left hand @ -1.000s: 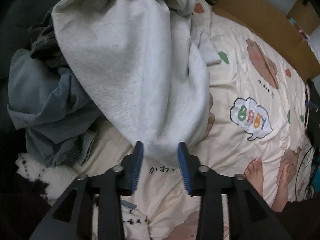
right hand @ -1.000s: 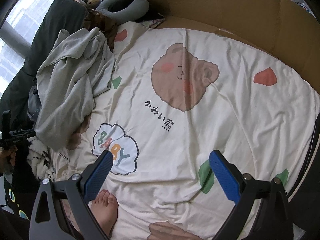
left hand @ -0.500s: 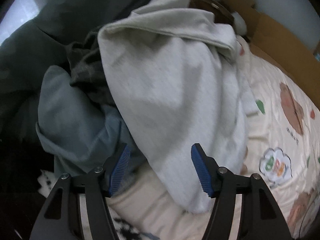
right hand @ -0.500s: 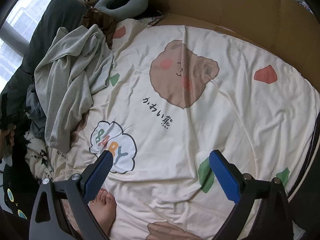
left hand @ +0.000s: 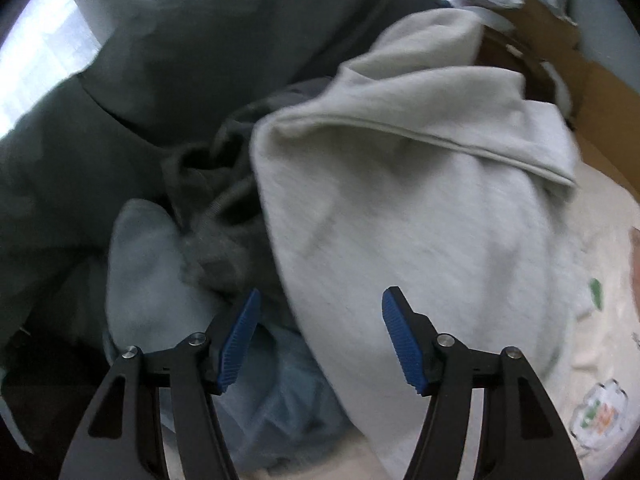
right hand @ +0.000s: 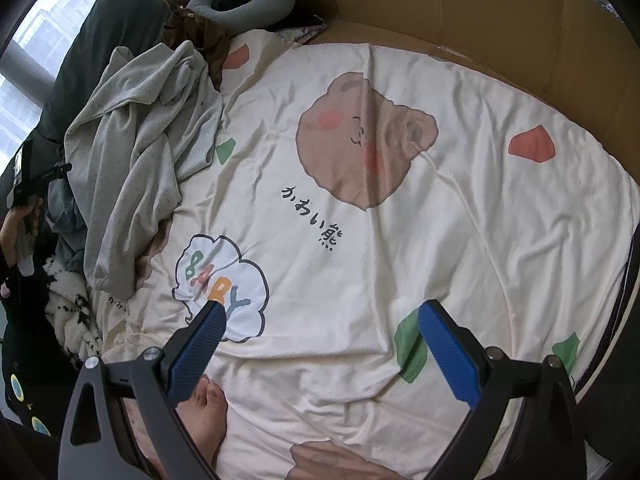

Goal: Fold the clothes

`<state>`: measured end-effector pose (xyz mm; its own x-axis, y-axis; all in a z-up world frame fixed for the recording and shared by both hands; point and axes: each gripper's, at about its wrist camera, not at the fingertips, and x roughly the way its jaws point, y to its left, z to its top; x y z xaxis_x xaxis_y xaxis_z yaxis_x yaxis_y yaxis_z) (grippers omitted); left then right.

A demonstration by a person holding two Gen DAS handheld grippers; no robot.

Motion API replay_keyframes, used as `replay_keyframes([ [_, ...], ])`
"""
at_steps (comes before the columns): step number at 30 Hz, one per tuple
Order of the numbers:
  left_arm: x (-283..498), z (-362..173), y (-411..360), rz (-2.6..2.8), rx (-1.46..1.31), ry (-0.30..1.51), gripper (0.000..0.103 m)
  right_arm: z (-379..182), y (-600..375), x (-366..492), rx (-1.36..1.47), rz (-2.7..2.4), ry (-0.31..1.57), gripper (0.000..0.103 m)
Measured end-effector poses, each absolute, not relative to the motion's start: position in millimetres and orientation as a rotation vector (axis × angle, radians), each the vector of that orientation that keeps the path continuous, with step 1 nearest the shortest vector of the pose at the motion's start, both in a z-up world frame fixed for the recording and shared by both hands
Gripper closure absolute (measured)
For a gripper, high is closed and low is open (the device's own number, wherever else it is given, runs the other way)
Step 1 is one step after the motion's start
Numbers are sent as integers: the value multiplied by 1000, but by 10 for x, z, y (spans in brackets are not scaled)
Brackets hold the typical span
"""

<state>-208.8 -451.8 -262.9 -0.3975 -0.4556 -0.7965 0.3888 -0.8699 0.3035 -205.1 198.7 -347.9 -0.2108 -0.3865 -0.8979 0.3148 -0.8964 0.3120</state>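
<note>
Hovering over the heap of clothes, the left gripper [left hand: 320,338] stands well open with nothing between its blue pads, angled down at the edge of the light grey sweatshirt [left hand: 420,208], a blue-grey garment [left hand: 160,280] beside it.

From the right wrist, the right gripper [right hand: 320,352] gapes wide and empty above the bear-print sheet [right hand: 460,220], tilted steeply downward. The grey sweatshirt [right hand: 136,152] lies crumpled at the sheet's left edge, well apart. A bare foot [right hand: 204,408] shows just below the left pad.
</note>
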Motion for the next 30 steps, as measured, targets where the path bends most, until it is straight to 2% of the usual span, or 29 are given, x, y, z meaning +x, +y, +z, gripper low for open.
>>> replay_keyframes([
  [15, -2889, -2608, -4789, -2191, 1305, -377, 39, -3552, 1935, -2043, 1636, -2128, -58, 5],
  [23, -3307, -2661, -4749, -2210, 1316, -403, 39, -3591, 1906, -2029, 1647, -2118, -43, 5],
  [26, -3365, -2528, -4704, -2283, 1272, -350, 39, -3589, 1901, -2028, 1641, -2120, -32, 5],
  [28, -3388, -2418, -4669, -2316, 1236, -312, 54, -3595, 1904, -2029, 1641, -2120, -32, 5],
  [29, -3409, -2371, -4650, -2338, 1235, -287, 71, -3601, 1906, -2031, 1642, -2119, -35, 5],
  [30, -3434, -2329, -4631, -2363, 1243, -258, 79, -3607, 1905, -2031, 1644, -2118, -38, 5],
])
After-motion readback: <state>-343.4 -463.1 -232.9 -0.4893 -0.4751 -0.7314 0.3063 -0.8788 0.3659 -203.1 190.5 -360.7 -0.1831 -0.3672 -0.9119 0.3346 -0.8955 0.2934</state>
